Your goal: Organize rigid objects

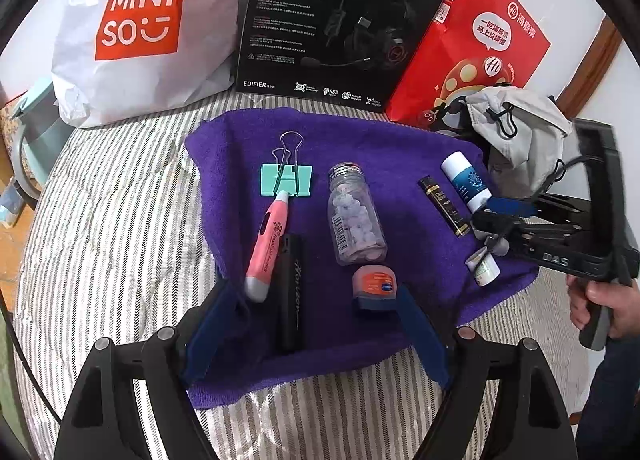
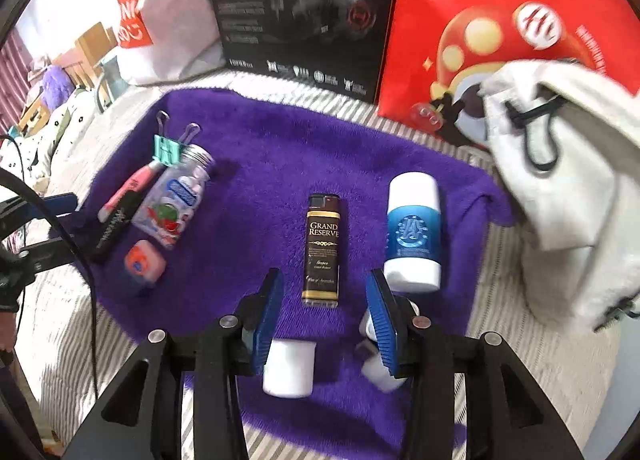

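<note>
left wrist view: my left gripper hangs wide open over the purple towel on the bed, holding nothing. clear bottle lies there full of white tablets. right gripper is open too, just short of the lighter.

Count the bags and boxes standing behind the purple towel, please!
Shopping bags: 2, the white bag and the red bag
Boxes: 1, the black box
Cloth bags: 1, the grey drawstring bag
Total: 4
</note>
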A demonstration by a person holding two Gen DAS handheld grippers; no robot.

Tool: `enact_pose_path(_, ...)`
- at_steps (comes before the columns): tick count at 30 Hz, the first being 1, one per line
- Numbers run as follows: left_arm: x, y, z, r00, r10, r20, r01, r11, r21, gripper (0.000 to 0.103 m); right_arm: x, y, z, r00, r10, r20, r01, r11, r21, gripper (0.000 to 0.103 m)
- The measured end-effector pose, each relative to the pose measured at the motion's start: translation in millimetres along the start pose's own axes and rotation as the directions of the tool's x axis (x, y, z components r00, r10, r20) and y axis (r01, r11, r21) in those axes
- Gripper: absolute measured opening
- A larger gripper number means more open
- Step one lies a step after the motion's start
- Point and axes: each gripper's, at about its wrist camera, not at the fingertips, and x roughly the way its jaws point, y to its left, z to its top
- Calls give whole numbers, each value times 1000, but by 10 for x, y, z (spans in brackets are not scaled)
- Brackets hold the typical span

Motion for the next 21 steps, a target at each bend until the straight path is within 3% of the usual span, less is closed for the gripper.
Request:
enact_pose_path(3,-52,-24,-22,1000,9,2,-9,1000,7,81,-219,44,-124,999,0,38,0,1000,12,56)
enact_pose_path(9,-145,-130,-127,999,37,-8,-37,999,20,86,-533,113,-458,998,7,70,-11,998,58,59)
enact_pose_path(11,-207,-190,-181,998,60,6,-60,998,29,88,-624,96,-586,997,21,78,-29,995,98,79)
enact_pose_path(12,-237,-218,-203,998,68,14,-68,997,35,89,-667,82,-663,996,18,86,-28,992,122,95)
enact_pose_path(13,-278,-257,-236,997,78,21,-79,996,42,92,-698,76,-729,996,8,85,-20,990,138,102)
enact_pose_path(16,-382,-333,-298,994,97,44,-99,994,45,98,-790,36,-912,997,-27,76,13,983,182,103)
enact_pose_path(21,-552,-459,-419,991,113,68,-114,993,18,102,-984,-81,-1202,994,-26,104,-4,962,274,103)
